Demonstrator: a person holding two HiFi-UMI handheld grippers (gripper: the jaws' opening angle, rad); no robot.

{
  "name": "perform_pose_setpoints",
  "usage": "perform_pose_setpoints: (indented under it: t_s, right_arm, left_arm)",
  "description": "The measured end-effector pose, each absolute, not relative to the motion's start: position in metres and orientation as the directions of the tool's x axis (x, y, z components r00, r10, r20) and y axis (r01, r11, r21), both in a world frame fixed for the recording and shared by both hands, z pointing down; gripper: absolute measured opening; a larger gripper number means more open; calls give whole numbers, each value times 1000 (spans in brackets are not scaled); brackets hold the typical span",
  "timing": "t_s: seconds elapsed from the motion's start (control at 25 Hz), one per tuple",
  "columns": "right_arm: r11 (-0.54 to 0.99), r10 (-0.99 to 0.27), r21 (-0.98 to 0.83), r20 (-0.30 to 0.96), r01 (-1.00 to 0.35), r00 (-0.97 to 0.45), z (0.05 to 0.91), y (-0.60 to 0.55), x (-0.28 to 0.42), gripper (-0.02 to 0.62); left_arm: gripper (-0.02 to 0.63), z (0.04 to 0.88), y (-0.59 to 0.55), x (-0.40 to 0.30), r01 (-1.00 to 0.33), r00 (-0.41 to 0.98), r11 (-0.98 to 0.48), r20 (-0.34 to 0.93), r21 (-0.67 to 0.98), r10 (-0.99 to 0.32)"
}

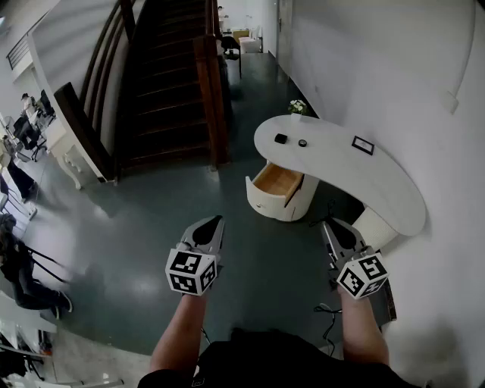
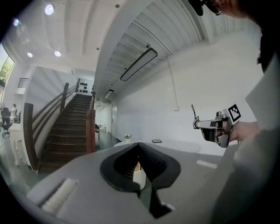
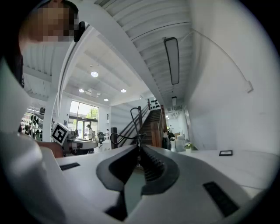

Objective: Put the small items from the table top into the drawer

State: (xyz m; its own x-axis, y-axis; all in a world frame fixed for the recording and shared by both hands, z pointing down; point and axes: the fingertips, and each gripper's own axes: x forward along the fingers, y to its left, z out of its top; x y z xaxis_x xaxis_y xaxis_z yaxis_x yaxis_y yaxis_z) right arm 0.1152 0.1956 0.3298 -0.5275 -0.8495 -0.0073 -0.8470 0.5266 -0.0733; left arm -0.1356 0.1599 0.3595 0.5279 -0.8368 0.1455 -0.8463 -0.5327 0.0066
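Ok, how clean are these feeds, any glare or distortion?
Head view: dim and bowed at the edges, the table far off and its small items mere specks. Left gripper view: round black vignette, ceiling lamps flare. Right gripper view: windows blown out.

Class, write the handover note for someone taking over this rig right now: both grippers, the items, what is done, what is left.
Left gripper: jaws together, empty.
Right gripper: jaws together, empty.
Both are held well short of the table.
The drawer is open, with no item visible in it.
On top: a small black item, a small round item and a flat black frame.
Done: drawer open.
Left: every item.
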Motion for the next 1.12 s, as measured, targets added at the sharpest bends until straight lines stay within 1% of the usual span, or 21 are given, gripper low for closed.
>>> perform_pose_setpoints:
  t_s: [0.4, 0.68, 1.12]
  right_arm:
    - [535, -844, -84, -11, -840, -536, 334, 207, 138, 35]
    - [541, -840, -110, -32, -834, -541, 333, 224, 164, 37]
    - [538, -841, -124, -19, -833, -541, 338, 226, 181, 37]
  left_arm:
    - [11, 365, 167, -110, -850, 522, -527, 161, 15, -837]
    - [11, 360, 176, -74, -825, 556, -565, 166, -11, -815]
    - [11, 371, 165, -46, -807, 586, -589, 160, 34, -794]
